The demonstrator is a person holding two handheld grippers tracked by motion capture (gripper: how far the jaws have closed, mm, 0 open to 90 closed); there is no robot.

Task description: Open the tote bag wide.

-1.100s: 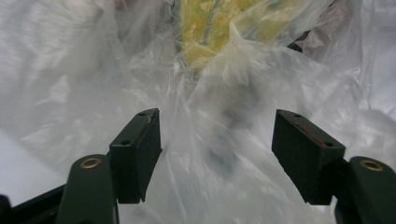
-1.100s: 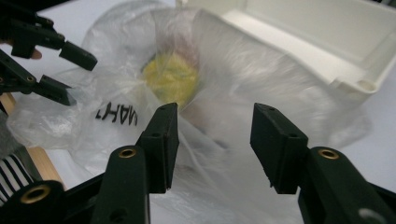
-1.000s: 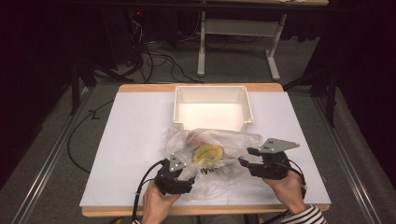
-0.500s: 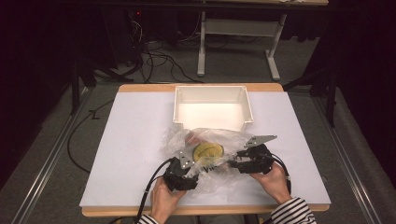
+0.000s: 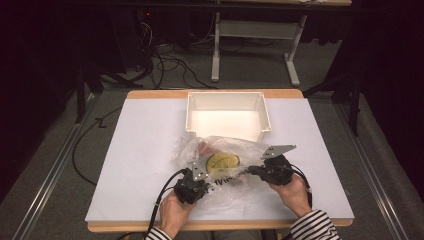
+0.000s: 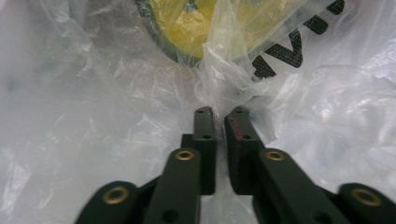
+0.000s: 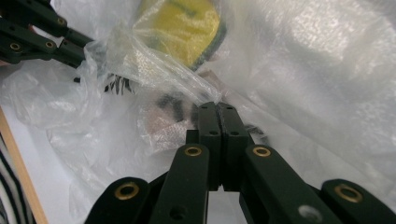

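Note:
A crumpled clear plastic bag (image 5: 220, 147) with black print lies on the white table sheet (image 5: 145, 145), with a yellow, green-edged sponge (image 5: 223, 161) inside it. My left gripper (image 5: 208, 176) is at the bag's near left. Its jaws have just been closing and now pinch a fold of the bag film (image 6: 224, 88) at their tips (image 6: 219, 114). The sponge (image 6: 187, 28) lies just beyond them. My right gripper (image 5: 251, 171) is at the bag's near right, shut on a ridge of film (image 7: 159, 70) at its tips (image 7: 218, 108). The left gripper (image 7: 86, 49) holds the same ridge's far end.
An empty white bin (image 5: 227, 96) stands just behind the bag at the table's back middle. The table's wooden front edge (image 5: 220, 226) runs close under both hands. Cables and a metal frame sit on the dark floor beyond.
The right gripper has moved left and down onto the bag. Both grippers' jaws have closed on the bag film, which now bunches between them.

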